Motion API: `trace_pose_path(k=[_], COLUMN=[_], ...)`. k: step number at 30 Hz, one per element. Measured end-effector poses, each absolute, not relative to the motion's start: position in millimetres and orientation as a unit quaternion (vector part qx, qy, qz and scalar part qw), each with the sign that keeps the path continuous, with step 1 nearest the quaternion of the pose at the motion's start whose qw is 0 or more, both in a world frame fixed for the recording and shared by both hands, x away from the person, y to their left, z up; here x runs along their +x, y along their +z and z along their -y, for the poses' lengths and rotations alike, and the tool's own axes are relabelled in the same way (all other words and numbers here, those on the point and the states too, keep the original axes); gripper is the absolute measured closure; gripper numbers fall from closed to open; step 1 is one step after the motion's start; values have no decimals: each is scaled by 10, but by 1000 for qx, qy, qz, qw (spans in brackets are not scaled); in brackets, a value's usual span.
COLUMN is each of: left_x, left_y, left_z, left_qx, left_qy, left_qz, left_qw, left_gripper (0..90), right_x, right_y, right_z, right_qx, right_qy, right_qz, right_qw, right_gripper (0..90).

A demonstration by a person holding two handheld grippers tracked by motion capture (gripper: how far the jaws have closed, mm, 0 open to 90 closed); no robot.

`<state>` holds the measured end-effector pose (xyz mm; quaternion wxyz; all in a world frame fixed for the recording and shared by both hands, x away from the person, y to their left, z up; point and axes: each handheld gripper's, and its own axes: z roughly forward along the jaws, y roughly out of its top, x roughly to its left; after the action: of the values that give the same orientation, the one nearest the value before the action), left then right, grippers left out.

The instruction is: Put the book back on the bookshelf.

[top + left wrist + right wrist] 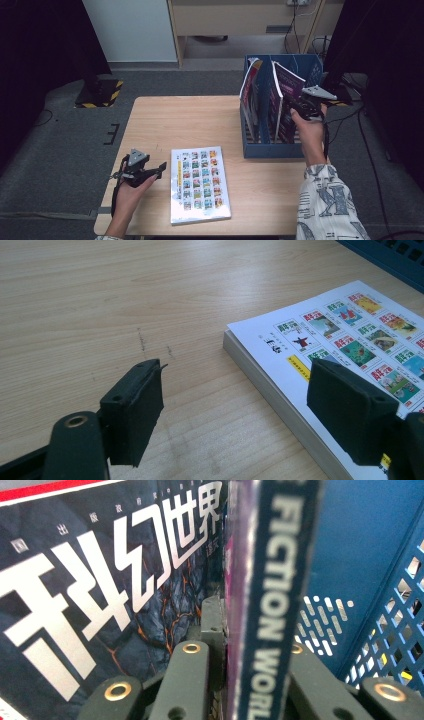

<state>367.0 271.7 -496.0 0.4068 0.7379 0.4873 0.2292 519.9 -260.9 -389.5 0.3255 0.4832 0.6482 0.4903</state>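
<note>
Gripping magazine (289,87) spine, file box (272,149) wall beside.

The pale wood-grain bench (100,300) looks smooth and matt, with faint scratches. The white picture-grid paper book (350,335) has a glossy cover. The blue perforated plastic file box (390,615) is matt. The purple-spined magazine (270,605) shines; black tongs (235,410) look matt, rubbery.

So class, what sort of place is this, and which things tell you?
Probably an office or study room: a wooden table, a blue file box holding magazines, and grey carpet.
</note>
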Motion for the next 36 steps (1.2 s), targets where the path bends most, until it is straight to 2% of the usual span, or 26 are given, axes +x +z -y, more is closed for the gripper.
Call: trace_pose_path(k=[24, 36], left_x=[3671, 3669], left_y=[-4959, -4957], left_z=[-2715, -2718], left_qx=[739, 738], left_qy=[230, 229], left_qz=[-486, -486], left_qw=[406, 407], left_gripper=[221, 222], right_x=[5218, 5287], right_y=[-3605, -3535], right_z=[2608, 2594], right_qx=[467, 472], right_qy=[496, 486], right_qz=[-652, -659], right_qw=[332, 326], right_gripper=[806, 755])
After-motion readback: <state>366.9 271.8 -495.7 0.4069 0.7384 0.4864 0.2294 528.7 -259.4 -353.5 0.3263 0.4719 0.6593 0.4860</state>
